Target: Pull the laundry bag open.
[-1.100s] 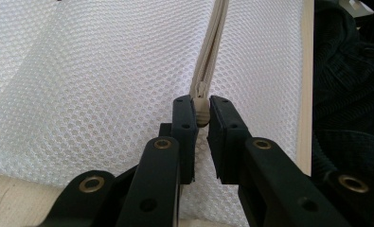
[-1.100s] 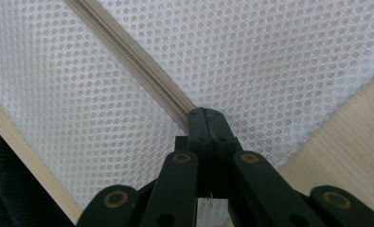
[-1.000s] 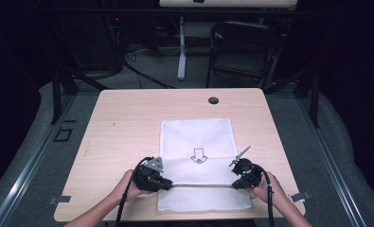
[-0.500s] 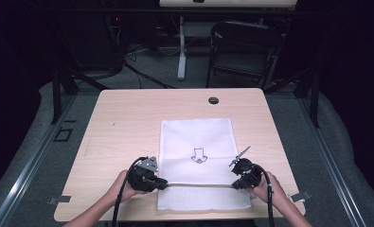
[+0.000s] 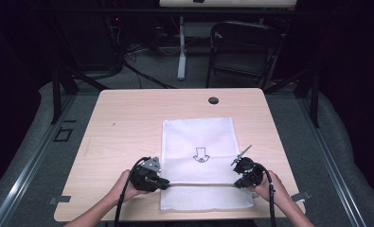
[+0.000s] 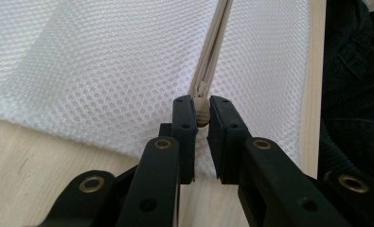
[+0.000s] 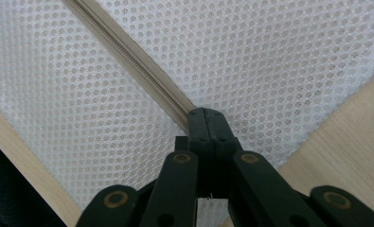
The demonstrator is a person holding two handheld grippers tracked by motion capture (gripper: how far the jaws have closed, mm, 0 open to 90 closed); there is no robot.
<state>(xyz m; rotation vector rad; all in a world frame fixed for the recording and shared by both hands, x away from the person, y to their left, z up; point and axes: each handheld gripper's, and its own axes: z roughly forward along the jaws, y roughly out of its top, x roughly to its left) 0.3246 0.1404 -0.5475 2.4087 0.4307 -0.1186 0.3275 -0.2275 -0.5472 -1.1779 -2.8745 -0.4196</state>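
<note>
The left claw (image 6: 202, 116) is nipped narrowly onto the beige zipper pull (image 6: 202, 112), its pads pressing the small tab from both sides at the zipper's (image 6: 213, 45) left end. The right claw (image 7: 207, 116) is clamped fully together on the zipper tape at the opposite end, mesh caught between its pads. Both sit on the white mesh bag (image 5: 199, 137), which lies flat on the table (image 5: 128, 123) toward its near edge, a small arrow mark (image 5: 202, 154) printed at its middle. A dark round grommet (image 5: 214, 100) sits in the table's far side.
</note>
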